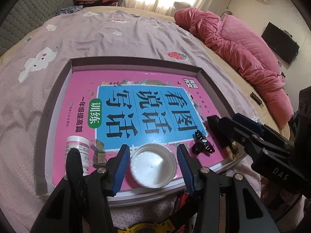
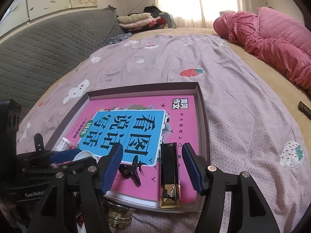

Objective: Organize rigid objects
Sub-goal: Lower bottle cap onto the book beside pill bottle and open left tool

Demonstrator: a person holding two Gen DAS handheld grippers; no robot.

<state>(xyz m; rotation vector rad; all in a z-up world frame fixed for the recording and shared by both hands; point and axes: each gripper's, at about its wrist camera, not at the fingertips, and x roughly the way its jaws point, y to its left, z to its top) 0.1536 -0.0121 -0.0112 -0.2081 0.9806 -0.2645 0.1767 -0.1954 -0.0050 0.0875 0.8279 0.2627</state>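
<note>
On a pink-covered bed, a shallow cardboard tray (image 1: 58,97) holds a pink book (image 1: 81,89) lying flat, with small hard items on top.

Item 1: white plastic cap (image 1: 153,167), open side up, on the book's near edge. It sits between the left gripper (image 1: 153,168) pads; a gap shows on each side, so the jaws stand open around it, not pressing. Likely light, stiff and a little slick; best taken across the ribbed rim.

Item 2: black and gold case (image 2: 170,172), long and boxy, lying on the book near the tray's right wall. The right gripper (image 2: 153,171) stands open, its pads clear of the case. Glossy, probably slippery; best taken across the long flat sides.

Item 3: black hair clip (image 2: 132,171), between case and left pad. Springy, awkward shape.

Item 4: white bottle (image 1: 77,151), lying at the tray's left, label too small to read.

Writing: the book's blue panel reads 看图说话写话, with 训练 on a green tag. Gripper bodies read "DAS" and "GenRobo…".
</note>
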